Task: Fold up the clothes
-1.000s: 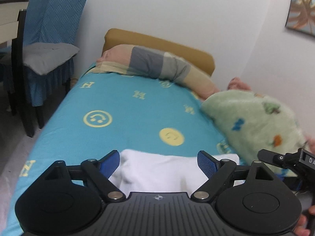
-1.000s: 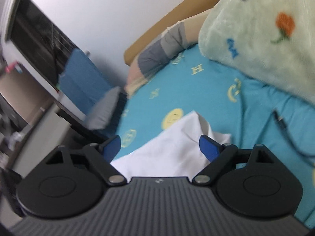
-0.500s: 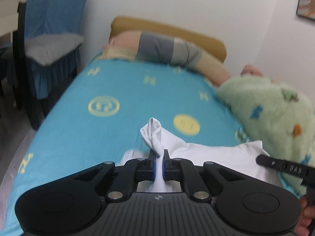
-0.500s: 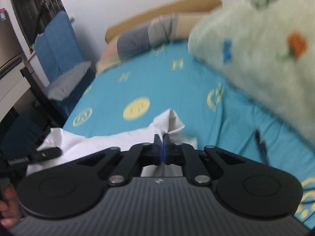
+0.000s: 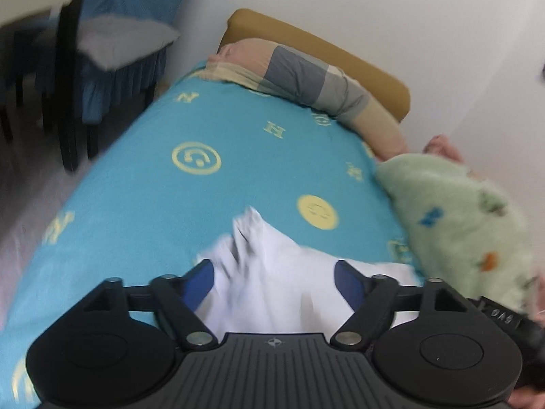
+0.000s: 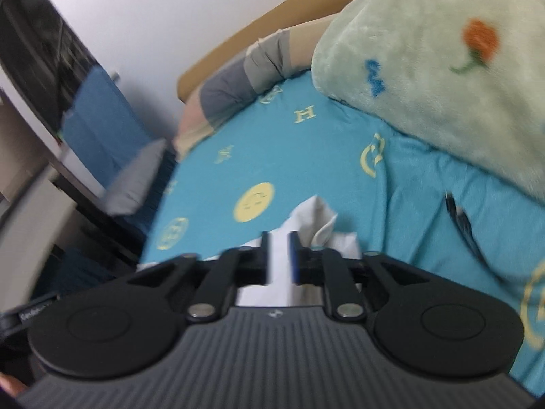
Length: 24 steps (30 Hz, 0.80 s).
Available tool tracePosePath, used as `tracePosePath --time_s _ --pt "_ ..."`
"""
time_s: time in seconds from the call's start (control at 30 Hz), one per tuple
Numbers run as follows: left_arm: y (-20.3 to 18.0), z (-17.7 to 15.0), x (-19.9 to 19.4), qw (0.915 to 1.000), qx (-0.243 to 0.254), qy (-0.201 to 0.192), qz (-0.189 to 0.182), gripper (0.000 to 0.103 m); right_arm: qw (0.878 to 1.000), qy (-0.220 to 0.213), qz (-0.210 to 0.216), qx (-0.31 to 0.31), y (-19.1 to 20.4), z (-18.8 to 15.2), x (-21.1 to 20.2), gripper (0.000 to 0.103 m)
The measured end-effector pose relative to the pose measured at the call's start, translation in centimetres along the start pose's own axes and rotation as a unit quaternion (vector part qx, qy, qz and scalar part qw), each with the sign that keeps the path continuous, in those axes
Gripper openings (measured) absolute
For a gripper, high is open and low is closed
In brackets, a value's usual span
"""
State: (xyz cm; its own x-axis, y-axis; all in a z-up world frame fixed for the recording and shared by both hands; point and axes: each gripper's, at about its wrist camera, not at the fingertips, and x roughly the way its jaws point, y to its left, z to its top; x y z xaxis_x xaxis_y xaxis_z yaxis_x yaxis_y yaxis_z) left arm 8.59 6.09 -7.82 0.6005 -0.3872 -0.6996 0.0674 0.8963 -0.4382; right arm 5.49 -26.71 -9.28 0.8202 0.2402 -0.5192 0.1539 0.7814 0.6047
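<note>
White garment (image 5: 272, 272) btwn left hand-held gripper (image 5: 274, 279) (released); right hand-held gripper (image 6: 279, 255) slightly parted, cloth inside.

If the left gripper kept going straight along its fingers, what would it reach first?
Most likely the white cloth lying between the open left gripper fingers, then the blue bedsheet; depth is blurred.
</note>
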Motion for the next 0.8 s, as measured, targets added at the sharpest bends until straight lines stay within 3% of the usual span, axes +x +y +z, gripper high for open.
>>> tracePosePath --time_s 0.03,0.07,0.17,0.27,0.4,0.5,0.57,0.6,0.67,0.77,0.8 --pt "0.2 -0.5 -0.9 0.9998 -0.017 0.008 -0.011 0.085 1.0 0.003 0.011 0.016 0.1 -0.4 -1.0 0.074" --pt "0.4 -1.1 -1.7 0.999 -0.035 0.017 -0.021 0.089 0.999 0.005 0.021 0.031 0.3 -0.9 -2.1 0.087" --pt "0.9 -2.7 -4.4 0.994 -0.086 0.042 -0.053 0.092 0.996 0.017 0.055 0.066 0.9 -2.4 -4.3 0.085" --pt "2.4 -4.1 -3.1 0.9832 -0.159 0.065 -0.062 0.092 0.987 0.051 0.08 0.133 0.4 -4.9 -5.0 0.086" --pt "4.6 -5.9 -0.8 0.9592 -0.257 0.096 -0.069 0.092 0.961 0.108 0.105 0.23 -0.9 -8.5 -4.6 0.086" --pt "6.3 -6.6 0.7 0.9392 -0.32 0.102 -0.074 0.087 0.948 0.135 0.115 0.265 -1.2 -9.9 -2.8 0.086" --pt "7.4 -6.8 1.6 0.9264 -0.356 0.098 -0.076 0.07 0.938 0.148 0.123 0.289 -1.4 -10.4 -1.4 0.086" --pt "7.8 -6.9 1.6 0.9226 -0.366 0.095 -0.078 0.066 0.932 0.154 0.127 0.301 -1.5 -10.7 -0.7 0.086" --pt "8.2 -7.2 1.2 0.9177 -0.378 0.089 -0.084 0.046 0.926 0.149 0.129 0.321 -1.9 -10.9 -0.2 0.086" --pt "8.7 -7.5 0.7 0.9101 -0.396 0.079 -0.092 0.028 0.92 0.128 0.128 0.348 -2.7 -11.2 0.2 0.085" --pt "8.9 -7.6 0.5 0.9074 -0.402 0.076 -0.094 0.026 0.918 0.121 0.127 0.357 -2.9 -11.3 0.3 0.085"
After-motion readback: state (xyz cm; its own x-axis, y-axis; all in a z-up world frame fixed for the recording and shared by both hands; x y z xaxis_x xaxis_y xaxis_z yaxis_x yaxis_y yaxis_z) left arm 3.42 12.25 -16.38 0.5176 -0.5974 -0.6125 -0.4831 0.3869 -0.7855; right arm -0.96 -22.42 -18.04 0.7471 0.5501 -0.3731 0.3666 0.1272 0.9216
